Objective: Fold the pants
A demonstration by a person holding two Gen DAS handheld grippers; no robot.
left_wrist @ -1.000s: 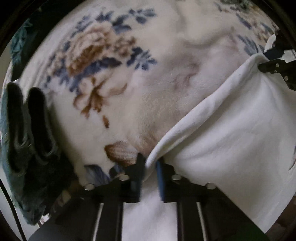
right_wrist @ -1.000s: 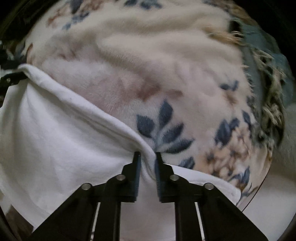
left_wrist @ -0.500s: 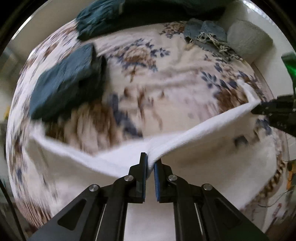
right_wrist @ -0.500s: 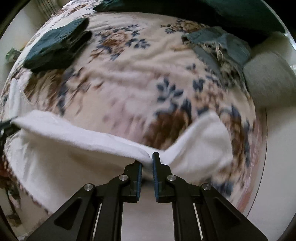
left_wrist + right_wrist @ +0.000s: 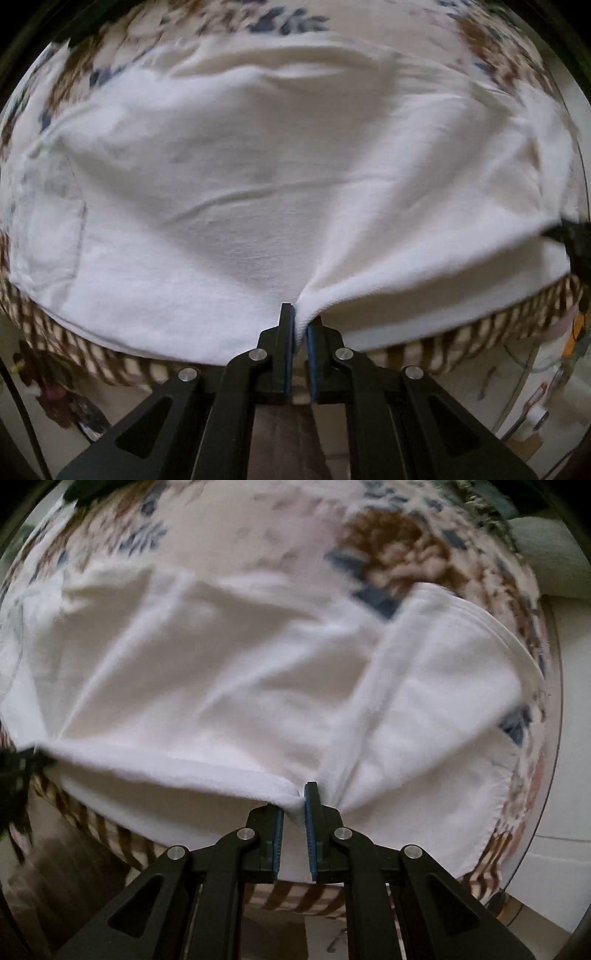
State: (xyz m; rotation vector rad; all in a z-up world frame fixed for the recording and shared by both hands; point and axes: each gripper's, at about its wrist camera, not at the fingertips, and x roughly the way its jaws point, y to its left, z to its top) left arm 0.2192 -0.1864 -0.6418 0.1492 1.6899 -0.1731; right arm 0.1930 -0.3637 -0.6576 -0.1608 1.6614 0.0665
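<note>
Pinching the white pants (image 5: 258,192) hem, the left gripper (image 5: 300,321) and right gripper (image 5: 298,801) hold it, seemingly above the floral blanket (image 5: 406,554).

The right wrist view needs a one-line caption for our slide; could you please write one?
Right gripper pinches a folded edge of the white pants spread over the floral blanket.

this looked like a home bedroom: a bed under a plush floral blanket (image 5: 258,535) in cream, brown and blue, its striped brown border (image 5: 110,362) hanging at 6 o'clock, a grey cushion (image 5: 546,557) at 2 o'clock, and pale floor (image 5: 546,867) at 4 o'clock.
</note>
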